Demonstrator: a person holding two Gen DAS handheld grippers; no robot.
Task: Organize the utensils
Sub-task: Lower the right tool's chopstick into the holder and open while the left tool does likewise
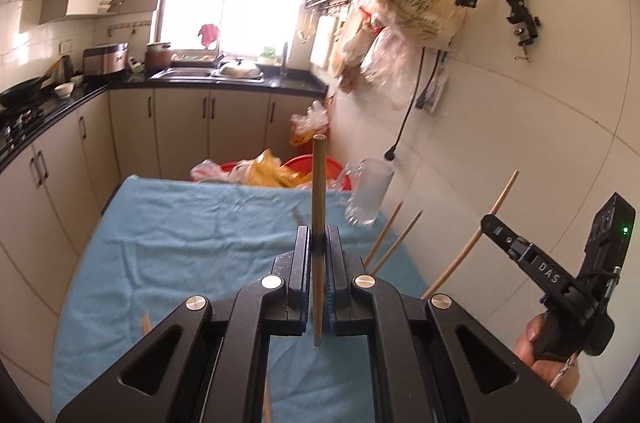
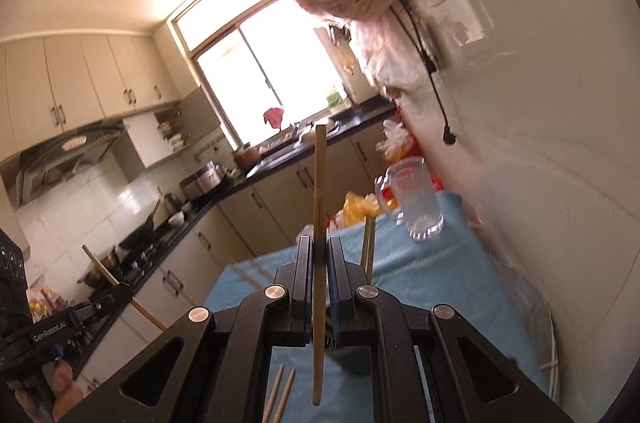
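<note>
Both handheld grippers are matte black plastic. The left gripper (image 1: 319, 243) has two flat parallel fingers (image 1: 302, 263) with blue pad edges, angled linkage arms with triangular cutouts, and four round silver pivot screws just behind the fingers. The right gripper (image 2: 319, 255) has the same build. From the left wrist view its side shows white "DAS" lettering and a green LED on a black box above the handle. The left one's side reads "GenRoboAI". No sleeves visible.
</note>
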